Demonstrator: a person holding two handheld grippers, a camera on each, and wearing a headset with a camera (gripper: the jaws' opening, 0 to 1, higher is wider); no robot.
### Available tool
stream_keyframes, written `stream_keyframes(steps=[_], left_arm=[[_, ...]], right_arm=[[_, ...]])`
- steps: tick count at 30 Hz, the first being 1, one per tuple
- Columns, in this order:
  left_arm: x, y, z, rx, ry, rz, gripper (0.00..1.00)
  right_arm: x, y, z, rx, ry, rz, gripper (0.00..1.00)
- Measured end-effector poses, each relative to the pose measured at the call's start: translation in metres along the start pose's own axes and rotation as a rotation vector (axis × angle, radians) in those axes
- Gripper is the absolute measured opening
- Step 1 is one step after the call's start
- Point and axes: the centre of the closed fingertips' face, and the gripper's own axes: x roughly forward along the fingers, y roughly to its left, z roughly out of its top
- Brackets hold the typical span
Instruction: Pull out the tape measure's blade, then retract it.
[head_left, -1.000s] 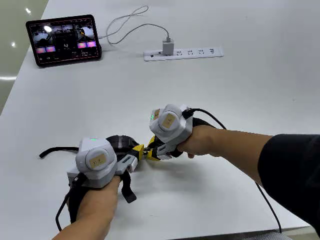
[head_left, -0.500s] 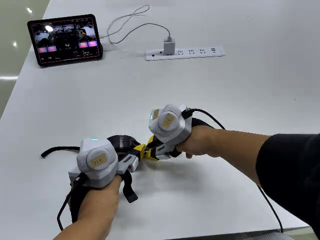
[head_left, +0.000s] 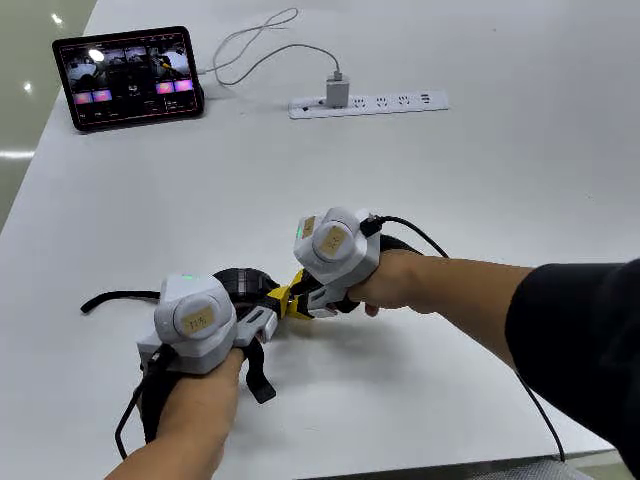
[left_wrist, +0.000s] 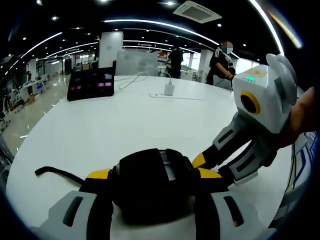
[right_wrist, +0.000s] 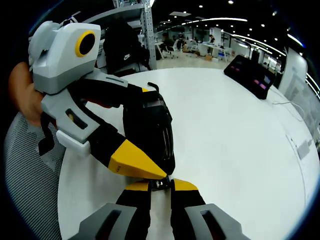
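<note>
Black tape measure (right_wrist: 150, 125) sits on the near-left part of the white table (head_left: 450, 200), clamped across its body by the left gripper (left_wrist: 155, 174) — right gripper (right_wrist: 161, 187) just to its right, jaws pinched nearly closed on the blade tip (right_wrist: 161, 183) — black strap (head_left: 110, 298) lying out to the left.

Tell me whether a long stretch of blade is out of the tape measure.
No, the right tongs pinch right at the tape measure, with hardly any gap between them.
</note>
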Motion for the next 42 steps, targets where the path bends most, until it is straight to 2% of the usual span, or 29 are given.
stream_keyframes(steps=[7,15,18,23,26,30,34,39,42], left_arm=[[0.001,0.0,0.0,0.002,0.002,-0.001,0.62],[0.001,0.0,0.0,-0.003,0.023,-0.009,0.63],[0.001,0.0,-0.001,-0.014,0.05,-0.021,0.63],[-0.002,0.0,0.004,-0.045,0.04,-0.05,0.62],[-0.003,-0.001,0.009,-0.024,0.021,-0.065,0.61],[-0.005,-0.003,0.019,-0.003,0.004,-0.084,0.66],[-0.008,-0.005,0.02,0.025,0.009,-0.111,0.71],[-0.012,-0.002,0.019,0.028,0.01,-0.126,0.8],[-0.013,0.001,0.016,0.024,0.033,-0.138,0.83]], right_arm=[[0.0,0.0,-0.001,0.013,0.009,-0.011,0.12],[0.0,0.0,0.0,-0.014,0.021,-0.024,0.12],[-0.002,0.0,0.002,-0.04,0.013,-0.034,0.13],[-0.005,0.0,0.003,-0.03,0.009,-0.03,0.13],[-0.008,0.001,0.002,-0.031,0.007,-0.03,0.13],[-0.014,0.0,0.002,-0.03,0.002,-0.035,0.14],[-0.019,0.003,0.003,-0.037,-0.004,-0.031,0.2],[-0.026,0.002,0.002,-0.031,-0.018,-0.044,0.24],[-0.032,0.001,-0.001,-0.043,-0.021,-0.06,0.24]])
